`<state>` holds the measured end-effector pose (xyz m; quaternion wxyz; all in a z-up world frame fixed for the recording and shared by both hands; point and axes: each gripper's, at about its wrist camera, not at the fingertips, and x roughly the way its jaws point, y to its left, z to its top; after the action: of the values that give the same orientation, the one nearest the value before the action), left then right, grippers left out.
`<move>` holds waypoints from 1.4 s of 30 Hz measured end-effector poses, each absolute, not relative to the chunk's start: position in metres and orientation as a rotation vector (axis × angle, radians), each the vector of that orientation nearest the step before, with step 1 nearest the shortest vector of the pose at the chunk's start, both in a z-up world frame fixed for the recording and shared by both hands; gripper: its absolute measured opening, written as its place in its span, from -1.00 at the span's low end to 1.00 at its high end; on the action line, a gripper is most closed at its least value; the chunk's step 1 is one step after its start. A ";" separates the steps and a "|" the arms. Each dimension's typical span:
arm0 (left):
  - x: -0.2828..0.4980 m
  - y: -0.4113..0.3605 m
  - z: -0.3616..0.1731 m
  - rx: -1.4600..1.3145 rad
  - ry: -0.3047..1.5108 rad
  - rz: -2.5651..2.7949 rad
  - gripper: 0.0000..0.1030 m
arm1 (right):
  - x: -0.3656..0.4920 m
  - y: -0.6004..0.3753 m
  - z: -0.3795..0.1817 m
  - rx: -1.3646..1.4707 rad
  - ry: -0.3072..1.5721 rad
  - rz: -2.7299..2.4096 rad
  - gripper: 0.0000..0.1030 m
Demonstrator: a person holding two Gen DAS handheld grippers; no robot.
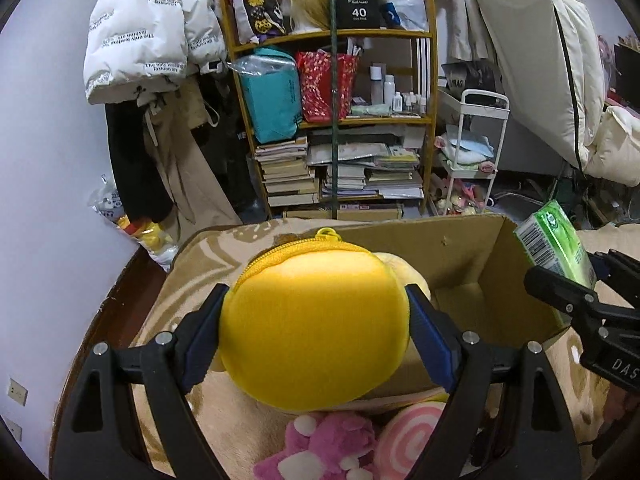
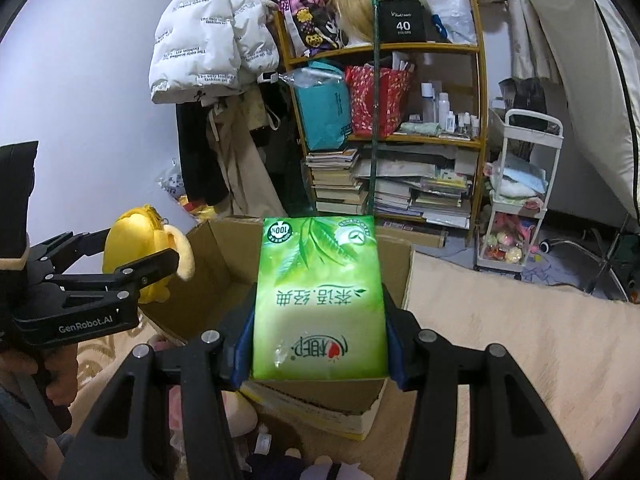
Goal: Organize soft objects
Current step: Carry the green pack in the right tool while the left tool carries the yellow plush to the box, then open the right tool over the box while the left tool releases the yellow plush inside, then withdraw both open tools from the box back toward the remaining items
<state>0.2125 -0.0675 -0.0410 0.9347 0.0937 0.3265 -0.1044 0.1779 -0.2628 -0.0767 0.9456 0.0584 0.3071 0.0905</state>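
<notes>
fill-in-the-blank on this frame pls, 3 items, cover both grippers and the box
1. The left gripper is shut on a plush pouch coloured ____.
2. The right gripper is shut on a tissue pack coloured ____.
3. Both items hang over an open box made of ____.

Missing words: yellow; green; cardboard

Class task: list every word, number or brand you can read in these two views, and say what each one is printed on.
"40": black box on the top shelf.
"GenRobot.AI": left hand-held gripper.
"100%": round badge on the green tissue pack; its Chinese lettering appears upside down.
"fashion": white puffer jacket.
"DAS", cut off: right hand-held gripper.
Bottle labels and book spines: too small.
</notes>
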 end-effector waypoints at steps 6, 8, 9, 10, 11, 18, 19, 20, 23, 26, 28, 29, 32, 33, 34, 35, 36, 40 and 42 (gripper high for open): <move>0.211 -0.069 -0.045 0.207 0.672 -0.216 0.67 | 0.178 -0.261 -0.083 0.106 0.646 0.188 0.08; 0.211 -0.068 -0.045 0.196 0.680 -0.215 0.68 | 0.178 -0.262 -0.084 0.106 0.647 0.179 0.08; 0.211 -0.068 -0.046 0.195 0.684 -0.215 0.68 | 0.177 -0.262 -0.085 0.108 0.651 0.176 0.08; 0.209 -0.068 -0.046 0.198 0.685 -0.217 0.70 | 0.177 -0.262 -0.085 0.111 0.653 0.175 0.08; 0.208 -0.068 -0.045 0.202 0.683 -0.219 0.73 | 0.176 -0.263 -0.085 0.116 0.654 0.174 0.08; 0.208 -0.067 -0.045 0.188 0.702 -0.226 0.81 | 0.174 -0.263 -0.085 0.123 0.657 0.181 0.09; 0.208 -0.066 -0.045 0.183 0.706 -0.224 0.81 | 0.173 -0.263 -0.085 0.126 0.658 0.180 0.09; 0.208 -0.066 -0.045 0.183 0.709 -0.220 0.82 | 0.173 -0.262 -0.085 0.129 0.657 0.178 0.10; 0.207 -0.064 -0.045 0.187 0.709 -0.207 0.83 | 0.172 -0.262 -0.084 0.132 0.656 0.178 0.28; 0.204 -0.058 -0.044 0.184 0.712 -0.193 0.83 | 0.171 -0.261 -0.082 0.132 0.648 0.171 0.33; 0.201 -0.053 -0.043 0.179 0.718 -0.181 0.83 | 0.167 -0.262 -0.081 0.144 0.650 0.170 0.61; 0.200 -0.051 -0.042 0.182 0.721 -0.177 0.84 | 0.165 -0.262 -0.078 0.155 0.645 0.176 0.69; 0.192 -0.044 -0.038 0.180 0.730 -0.175 0.84 | 0.155 -0.262 -0.073 0.173 0.635 0.187 0.79; 0.188 -0.041 -0.037 0.172 0.734 -0.172 0.84 | 0.152 -0.260 -0.070 0.171 0.639 0.186 0.85; 0.185 -0.039 -0.036 0.168 0.738 -0.170 0.84 | 0.149 -0.258 -0.068 0.167 0.644 0.187 0.92; 0.181 -0.036 -0.034 0.164 0.746 -0.168 0.84 | 0.145 -0.256 -0.066 0.161 0.648 0.191 0.94; 0.177 -0.034 -0.033 0.162 0.752 -0.169 0.84 | 0.141 -0.254 -0.064 0.152 0.651 0.193 0.95; 0.156 -0.024 -0.030 0.167 0.786 -0.185 0.84 | 0.124 -0.247 -0.056 0.121 0.678 0.179 0.96; 0.145 -0.019 -0.031 0.163 0.797 -0.182 0.84 | 0.114 -0.244 -0.053 0.117 0.695 0.177 0.97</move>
<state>0.1452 -0.0189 -0.0306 0.9144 0.0793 0.3870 -0.0884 0.1138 -0.2441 -0.0532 0.9347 0.0571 0.3398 0.0867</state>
